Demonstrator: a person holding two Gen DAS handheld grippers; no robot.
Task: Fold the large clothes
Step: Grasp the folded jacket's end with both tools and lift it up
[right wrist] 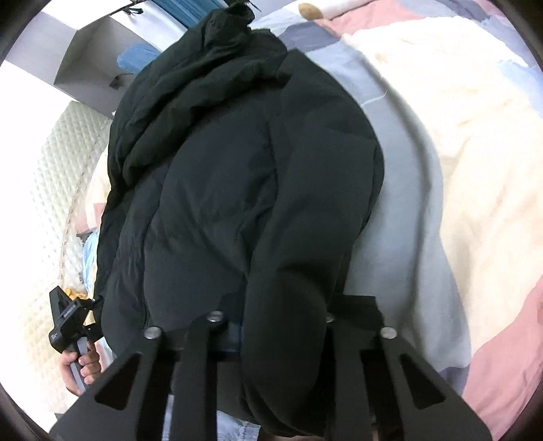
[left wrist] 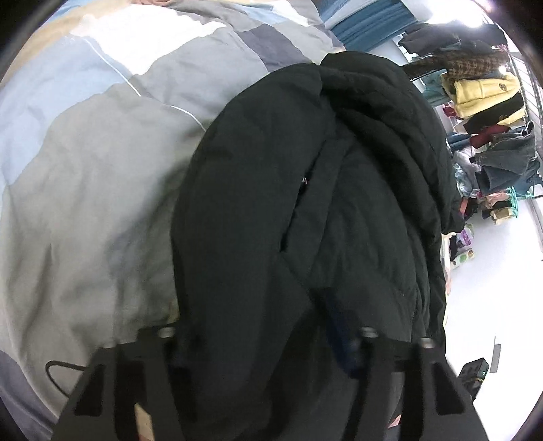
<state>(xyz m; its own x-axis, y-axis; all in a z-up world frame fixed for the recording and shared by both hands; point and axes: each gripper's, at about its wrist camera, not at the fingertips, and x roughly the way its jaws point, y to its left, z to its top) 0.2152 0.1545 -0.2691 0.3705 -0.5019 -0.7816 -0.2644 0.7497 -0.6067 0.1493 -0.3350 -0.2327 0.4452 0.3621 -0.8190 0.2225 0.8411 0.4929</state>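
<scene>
Both hand-held grippers, left (left wrist: 268, 342) and right (right wrist: 271, 325), sit spread at the near hem of the black jacket (right wrist: 237, 176), which stretches lengthwise straight ahead of them across the bed (left wrist: 85, 163), equally close to each.

Black puffer jacket (left wrist: 305, 203), plain and unpatterned throughout, sleeve and hood the same black; both grippers matt black, the left gripper (left wrist: 268, 342) and right gripper (right wrist: 271, 325) each with silver pivot pins. Bed cover (left wrist: 85, 176) in large patchwork blocks of grey, pale blue, white, slate and beige with thin white piping, showing cream, pink and pale blue-grey blocks from the right wrist view. Background: teal-blue curtain (left wrist: 359, 27), clothes rack (left wrist: 482, 101) with a yellow jacket, brown tweed, dark red and denim-blue garments, and an off-white diamond-quilted panel (right wrist: 57, 176).
</scene>
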